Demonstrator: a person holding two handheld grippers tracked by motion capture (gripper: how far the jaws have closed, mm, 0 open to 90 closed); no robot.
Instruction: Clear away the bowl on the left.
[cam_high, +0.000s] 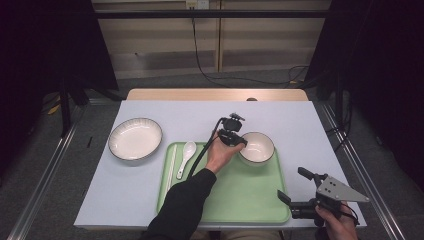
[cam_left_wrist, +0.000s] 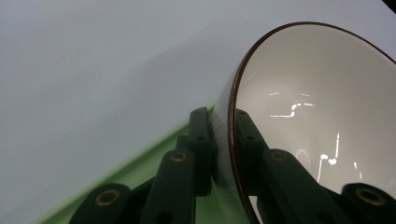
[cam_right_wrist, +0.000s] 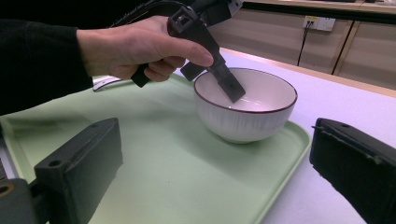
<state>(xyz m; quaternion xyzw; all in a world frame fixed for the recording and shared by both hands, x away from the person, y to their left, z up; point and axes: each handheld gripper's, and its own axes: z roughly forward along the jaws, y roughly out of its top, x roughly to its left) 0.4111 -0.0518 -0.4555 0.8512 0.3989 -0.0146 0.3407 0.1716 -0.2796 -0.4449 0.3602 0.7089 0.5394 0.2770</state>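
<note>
Left claw (cam_high: 239, 141) clamped on the rim of the white bowl (cam_high: 258, 148), one jaw inside, the other against the ribbed outer wall; seen close in the left gripper view, with the dark-edged rim pinched between both jaws. Bowl standing upright at the far right corner of the green tray (cam_high: 250, 200), just inside its raised edge. Left hand (cam_high: 218, 154) reaching in over the tray from the near side, dark sleeve behind it.

Right claw (cam_high: 290, 186) wide open, holding nothing, hovering near the tray's near right corner, well apart from the bowl.

White spoon (cam_high: 187, 157) and a pair of pale chopsticks (cam_high: 171, 169) lying at the tray's left side. White plate (cam_high: 135, 138) resting on the grey worktop (cam_high: 300, 125), left of the tray.
</note>
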